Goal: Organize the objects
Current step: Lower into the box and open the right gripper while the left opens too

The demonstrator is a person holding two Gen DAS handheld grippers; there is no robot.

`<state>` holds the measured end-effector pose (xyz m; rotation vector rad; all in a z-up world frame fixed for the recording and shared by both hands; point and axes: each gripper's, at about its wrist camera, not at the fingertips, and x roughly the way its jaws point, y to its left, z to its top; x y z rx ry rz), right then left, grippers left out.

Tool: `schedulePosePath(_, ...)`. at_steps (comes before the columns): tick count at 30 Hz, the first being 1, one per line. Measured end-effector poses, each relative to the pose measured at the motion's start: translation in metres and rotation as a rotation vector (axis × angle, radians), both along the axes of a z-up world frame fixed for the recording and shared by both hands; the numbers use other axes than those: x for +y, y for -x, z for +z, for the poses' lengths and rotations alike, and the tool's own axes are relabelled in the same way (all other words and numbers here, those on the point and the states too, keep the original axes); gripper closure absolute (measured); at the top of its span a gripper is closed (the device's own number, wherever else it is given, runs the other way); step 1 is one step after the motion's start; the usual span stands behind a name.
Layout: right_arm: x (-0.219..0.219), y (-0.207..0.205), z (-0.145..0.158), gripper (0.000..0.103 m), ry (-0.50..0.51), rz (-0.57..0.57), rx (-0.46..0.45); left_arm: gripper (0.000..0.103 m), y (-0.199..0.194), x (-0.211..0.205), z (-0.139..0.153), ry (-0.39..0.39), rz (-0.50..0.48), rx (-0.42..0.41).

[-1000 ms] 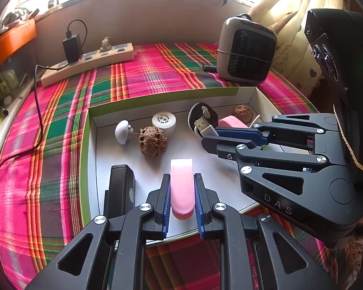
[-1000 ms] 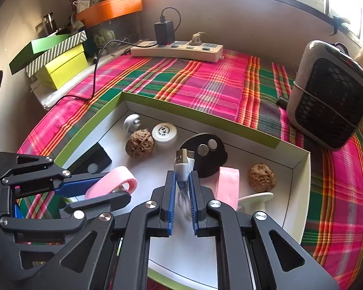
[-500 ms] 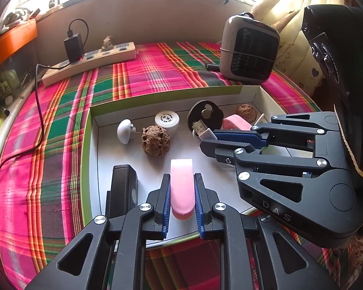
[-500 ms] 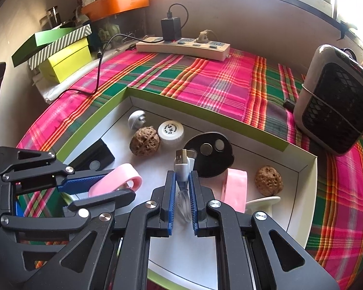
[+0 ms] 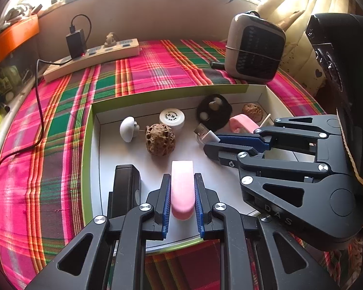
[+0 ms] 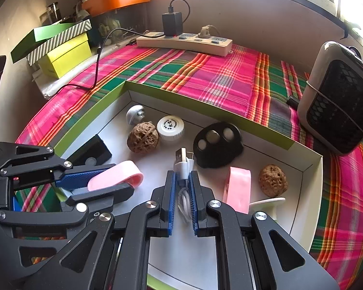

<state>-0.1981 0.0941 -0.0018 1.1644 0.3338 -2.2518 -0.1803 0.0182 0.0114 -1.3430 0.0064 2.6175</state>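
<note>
A white-lined box with a green rim (image 5: 87, 145) (image 6: 142, 88) lies on the plaid cloth. My left gripper (image 5: 182, 181) is shut on a pink loop (image 5: 182, 188), also seen in the right wrist view (image 6: 118, 178), held over the box's near part. My right gripper (image 6: 182, 181) is shut on a coiled white USB cable (image 6: 182, 166), whose plug shows in the left wrist view (image 5: 204, 133). In the box lie two walnuts (image 6: 142, 140) (image 6: 272, 180), a white round cap (image 6: 170, 128), a black disc (image 6: 217, 145), a second pink loop (image 6: 238, 188), a white knob (image 6: 134, 116) and a black block (image 5: 125, 188).
A small heater (image 6: 336, 96) stands on the cloth at the right behind the box. A power strip with a black charger (image 6: 184, 39) lies along the back wall, its cord trailing left. Green and yellow boxes (image 6: 60, 48) are stacked at the far left.
Both grippers have drawn back and up a little with their loads still held. The things in the box have not moved.
</note>
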Motion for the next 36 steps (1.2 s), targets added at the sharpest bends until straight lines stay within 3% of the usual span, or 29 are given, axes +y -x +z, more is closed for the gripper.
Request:
schedulePosePath(22, 0.0014, 0.0007, 0.0005, 0.091, -0.005, -0.003, 0.005, 0.086, 0.001, -0.0012, -0.0012, -0.012, 0.009, -0.007)
schedulePosePath(29, 0.0034, 0.0007, 0.0001, 0.091, -0.006, -0.013, 0.004, 0.081, -0.0001, -0.0036, -0.0018, -0.012, 0.017, -0.005)
schedulePosePath(36, 0.0041, -0.0004, 0.0004, 0.08, -0.014, -0.019, 0.006, 0.078, -0.001, -0.0049, -0.0012, -0.011, 0.022, -0.001)
